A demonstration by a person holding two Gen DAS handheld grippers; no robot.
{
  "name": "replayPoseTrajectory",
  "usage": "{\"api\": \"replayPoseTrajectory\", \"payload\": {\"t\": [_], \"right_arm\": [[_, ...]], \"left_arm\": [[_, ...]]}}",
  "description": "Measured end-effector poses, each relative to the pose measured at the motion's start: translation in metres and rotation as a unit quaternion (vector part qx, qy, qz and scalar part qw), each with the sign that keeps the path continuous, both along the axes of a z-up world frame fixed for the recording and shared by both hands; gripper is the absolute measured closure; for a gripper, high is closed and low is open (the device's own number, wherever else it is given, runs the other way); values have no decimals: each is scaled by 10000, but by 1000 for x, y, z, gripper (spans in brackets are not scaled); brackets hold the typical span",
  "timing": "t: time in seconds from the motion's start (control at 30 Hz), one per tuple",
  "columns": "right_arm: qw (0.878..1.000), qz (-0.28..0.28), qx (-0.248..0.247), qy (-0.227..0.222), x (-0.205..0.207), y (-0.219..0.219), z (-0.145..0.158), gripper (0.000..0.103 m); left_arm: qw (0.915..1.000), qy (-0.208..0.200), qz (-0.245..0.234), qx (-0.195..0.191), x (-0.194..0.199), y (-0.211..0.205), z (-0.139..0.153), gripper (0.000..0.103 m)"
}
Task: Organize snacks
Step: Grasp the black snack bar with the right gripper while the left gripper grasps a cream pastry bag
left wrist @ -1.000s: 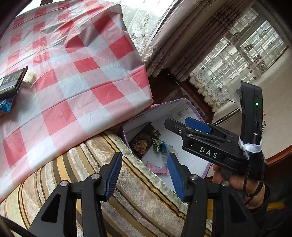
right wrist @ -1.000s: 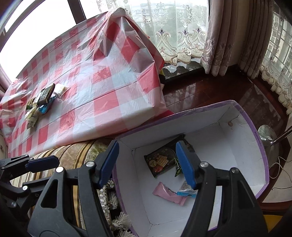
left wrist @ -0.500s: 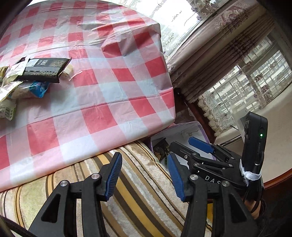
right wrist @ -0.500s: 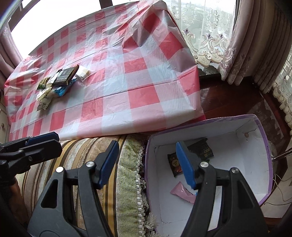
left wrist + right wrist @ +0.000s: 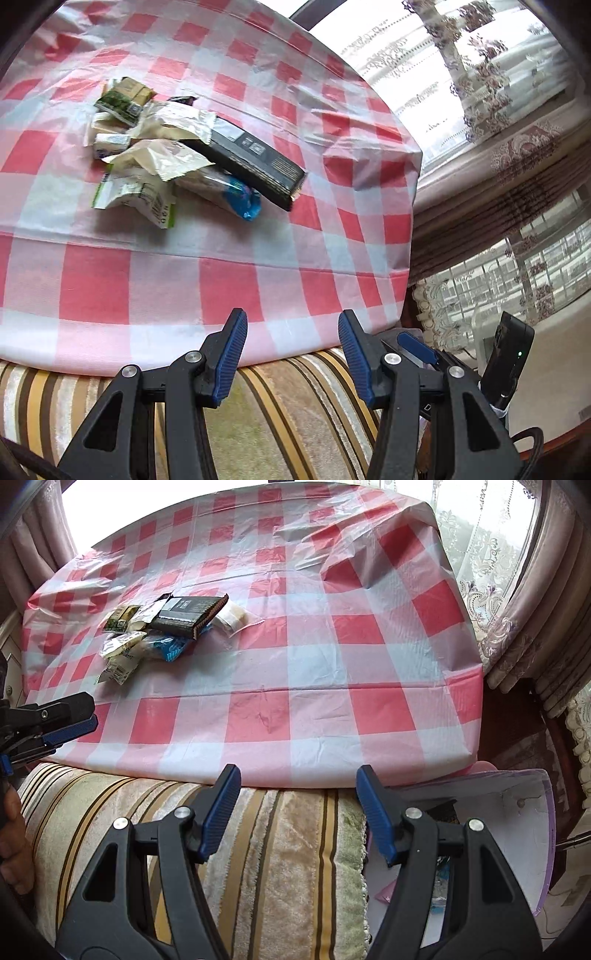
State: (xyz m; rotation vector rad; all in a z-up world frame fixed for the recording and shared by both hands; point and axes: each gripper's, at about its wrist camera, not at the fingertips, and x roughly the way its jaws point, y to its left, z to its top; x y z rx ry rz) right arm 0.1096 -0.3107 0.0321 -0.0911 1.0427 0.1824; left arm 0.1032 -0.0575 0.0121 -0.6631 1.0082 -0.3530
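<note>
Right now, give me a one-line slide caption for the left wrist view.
Open left gripper over the striped cushion, facing a pile of snack packets on the red-and-white checked tablecloth.

Daylight pours in through tall windows [image 5: 424, 74] hung with embroidered lace sheers [image 5: 476, 550] and heavy mauve curtains [image 5: 524, 602]. A table under a red-and-white checked plastic cloth [image 5: 295, 672] fills the middle of the room. In front of it lies a striped plush cushion [image 5: 277, 849] in cream, gold and brown. Dark polished wood [image 5: 517, 738] shows by the curtains.
</note>
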Motion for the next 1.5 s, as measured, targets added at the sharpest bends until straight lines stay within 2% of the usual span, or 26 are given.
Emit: {"api": "replayPoseTrajectory", "payload": {"t": [0.2, 0.37, 0.67, 0.9, 1.07, 1.1, 1.23, 1.37, 1.5], "right_arm": [[9993, 291, -98, -212, 17, 31, 3, 35], [9975, 551, -188, -393, 36, 57, 5, 32], [9898, 1117, -391, -794, 77, 104, 11, 25], [9795, 1619, -788, -908, 111, 141, -2, 23], [9706, 1936, -1089, -924, 133, 159, -14, 22], [9688, 2005, -1143, -899, 138, 162, -17, 22], [9622, 2268, -1278, -804, 148, 173, -28, 22], [9611, 2386, -1163, -765, 157, 177, -30, 21], [9565, 2625, -1101, -641, 167, 184, -31, 21]], "left_arm": [[9960, -12, 845, -285, 5, 55, -8, 51], [9925, -28, 1141, -429, 18, 79, -14, 52], [9911, 18, 1252, -463, 52, 94, -23, 54], [9923, 136, 1153, -441, 77, 93, -33, 54], [9941, 141, 1034, -286, 88, 90, -37, 54], [9945, 132, 1015, -235, 89, 90, -38, 55], [9957, 106, 908, -161, 96, 89, -41, 69], [9957, 43, 918, -128, 97, 92, -44, 80], [9951, 20, 972, -184, 95, 97, -46, 85]]}}
